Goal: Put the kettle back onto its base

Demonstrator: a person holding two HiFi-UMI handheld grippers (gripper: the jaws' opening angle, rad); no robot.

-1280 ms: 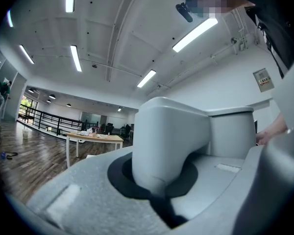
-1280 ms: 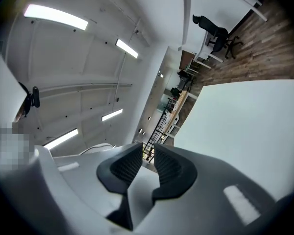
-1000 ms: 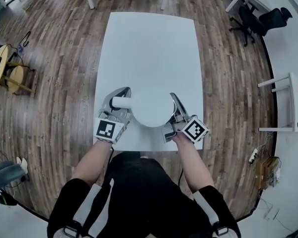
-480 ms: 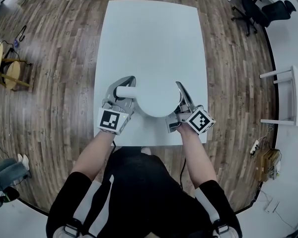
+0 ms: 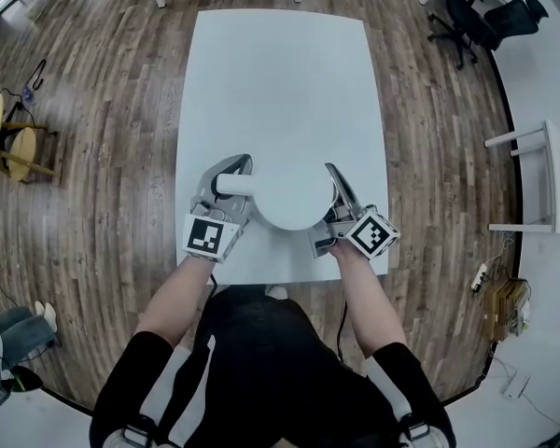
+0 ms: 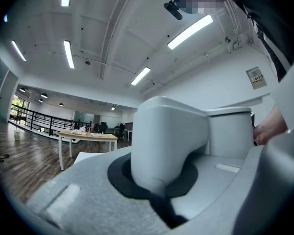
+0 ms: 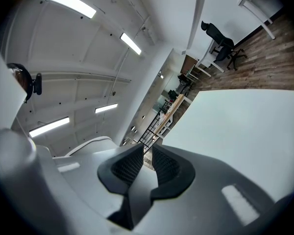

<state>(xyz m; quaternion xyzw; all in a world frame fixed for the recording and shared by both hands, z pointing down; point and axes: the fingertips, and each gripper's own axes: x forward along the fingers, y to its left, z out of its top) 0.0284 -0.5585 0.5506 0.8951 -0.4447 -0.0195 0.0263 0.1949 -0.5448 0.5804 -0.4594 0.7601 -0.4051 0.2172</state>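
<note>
A white kettle (image 5: 299, 192) is seen from above near the table's front edge, its handle (image 5: 235, 184) pointing left. My left gripper (image 5: 226, 187) is shut on that handle. In the left gripper view the handle (image 6: 166, 141) fills the jaws and the kettle body (image 6: 230, 131) rises behind it. My right gripper (image 5: 338, 194) lies along the kettle's right side. Its jaws are closing to a narrow gap with nothing between them, as the right gripper (image 7: 146, 168) view shows. The kettle's body hides whatever is under it, and no base shows.
The white table (image 5: 280, 73) stretches away bare beyond the kettle. On the wood floor around it stand an office chair (image 5: 485, 21) at the far right, a white side table (image 5: 541, 185) at the right and a round wooden stool (image 5: 19, 147) at the left.
The head camera has shifted a little. Both grippers and the kettle keep their places relative to each other and the table.
</note>
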